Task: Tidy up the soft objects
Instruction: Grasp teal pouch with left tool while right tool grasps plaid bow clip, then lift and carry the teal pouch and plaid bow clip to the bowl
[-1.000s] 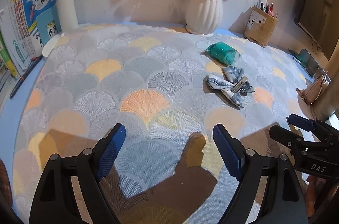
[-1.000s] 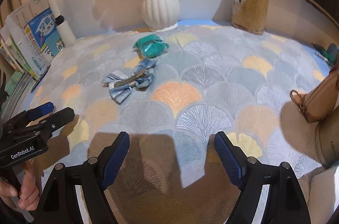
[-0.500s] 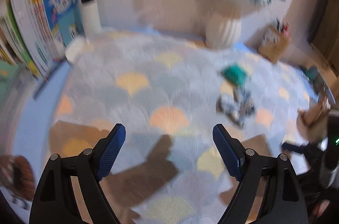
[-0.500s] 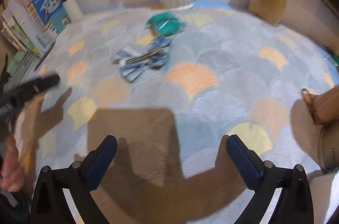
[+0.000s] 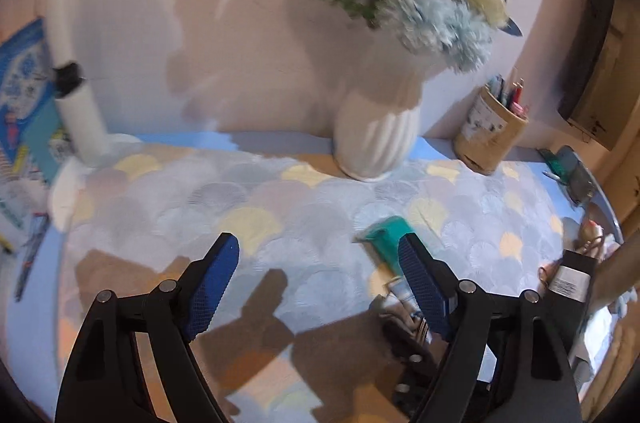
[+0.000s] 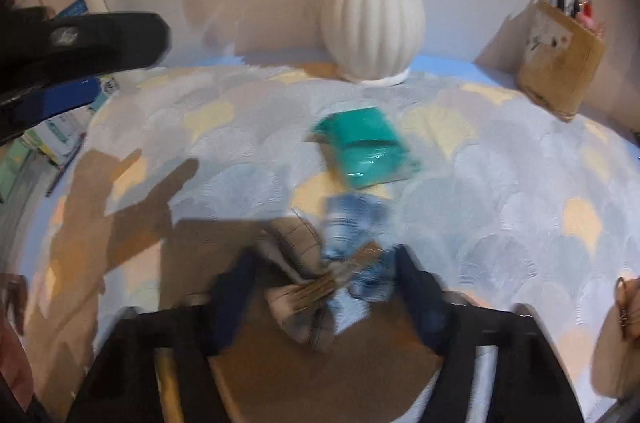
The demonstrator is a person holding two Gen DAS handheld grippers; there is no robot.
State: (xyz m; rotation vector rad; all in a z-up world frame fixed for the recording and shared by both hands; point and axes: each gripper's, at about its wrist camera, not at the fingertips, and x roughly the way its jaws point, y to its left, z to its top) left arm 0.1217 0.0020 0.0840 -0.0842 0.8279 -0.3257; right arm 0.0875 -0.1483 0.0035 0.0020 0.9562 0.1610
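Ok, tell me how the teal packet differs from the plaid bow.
The teal packet is one solid glossy colour; the plaid bow is blue-and-white checked fabric with a tan band across its middle. The packet is a flat rectangle lying farther back toward the vase; the bow is bunched, between the right gripper's jaws. Both rest on the patterned cloth.

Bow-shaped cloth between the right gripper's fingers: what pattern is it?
Blue-and-white plaid bow, with a tan clip across its middle; clearest in the right wrist view, though blurred.

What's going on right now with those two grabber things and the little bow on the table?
Right hand-held gripper jaws just closing around plaid bow, grip not confirmed. Left hand-held gripper open, empty. Teal packet lies just beyond the bow.
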